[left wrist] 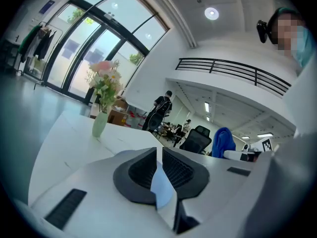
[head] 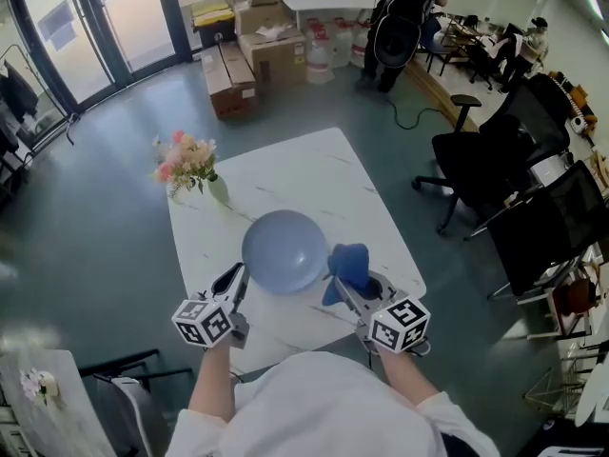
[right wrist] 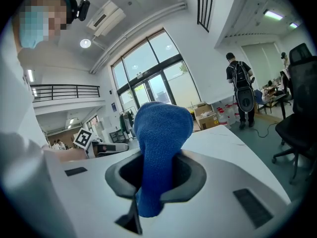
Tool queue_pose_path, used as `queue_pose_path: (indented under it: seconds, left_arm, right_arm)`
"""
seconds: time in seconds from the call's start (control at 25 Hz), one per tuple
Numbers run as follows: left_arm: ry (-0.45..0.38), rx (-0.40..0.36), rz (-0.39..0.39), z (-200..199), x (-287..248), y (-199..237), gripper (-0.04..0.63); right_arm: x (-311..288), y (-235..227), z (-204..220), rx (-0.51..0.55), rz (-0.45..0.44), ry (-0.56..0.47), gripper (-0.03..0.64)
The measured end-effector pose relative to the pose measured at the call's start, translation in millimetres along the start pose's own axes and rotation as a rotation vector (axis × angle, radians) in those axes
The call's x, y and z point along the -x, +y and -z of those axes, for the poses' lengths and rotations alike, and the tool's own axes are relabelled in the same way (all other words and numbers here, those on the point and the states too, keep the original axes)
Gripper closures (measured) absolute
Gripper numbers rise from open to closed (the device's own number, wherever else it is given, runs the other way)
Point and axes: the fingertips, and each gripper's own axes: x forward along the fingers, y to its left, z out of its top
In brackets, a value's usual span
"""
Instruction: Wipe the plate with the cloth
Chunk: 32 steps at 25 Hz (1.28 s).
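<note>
A round, pale blue plate (head: 284, 249) with a smooth, plain face is seen over the near part of the white table (head: 314, 165). Its left rim is clenched by the left claw (left wrist: 159, 170), the thin edge being pinched between the ribbed dark pads. A deep blue, finely textured cloth (right wrist: 161, 128) is grasped in the right claw (right wrist: 156, 177), bunched and standing up above it. The cloth is held just beside the plate's right edge. A vase of pink flowers (head: 187, 165) is set at the table's far left.
</note>
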Motion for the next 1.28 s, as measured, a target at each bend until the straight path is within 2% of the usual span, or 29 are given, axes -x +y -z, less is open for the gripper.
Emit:
queue_pose_path:
  seconds: [0.4,0.56,0.72,0.76,0.96,1.28]
  left_arm:
    - [0.147,0.141,-0.059,40.2,-30.2,39.1,0.535]
    - [0.191,0.170,-0.092,54.5,-36.7,54.3,0.534]
    - [0.235,0.239,-0.125,75.0,-43.3,72.2,0.534]
    - [0.249,0.260,-0.131,79.7,-44.6,74.8,0.528]
    - [0.282,0.335,-0.164,95.2,-53.6,88.9,0.388]
    - [0.329,0.378,-0.202,112.8,-65.3,104.7,0.347]
  right_arm:
    - [-7.9,0.2,8.3,-0.011,0.022,0.018,0.532]
    - [-12.0,2.8,11.4,-0.015,0.021,0.025,0.532]
    - [-14.1,4.5,13.9,-0.013,0.019,0.032,0.532]
    - [-14.4,5.1,14.4,-0.013,0.019,0.034,0.532]
    - [-15.1,7.2,15.4,-0.014,0.020,0.040,0.532]
    - [-13.2,5.7,18.7,-0.017,0.028,0.046,0.532]
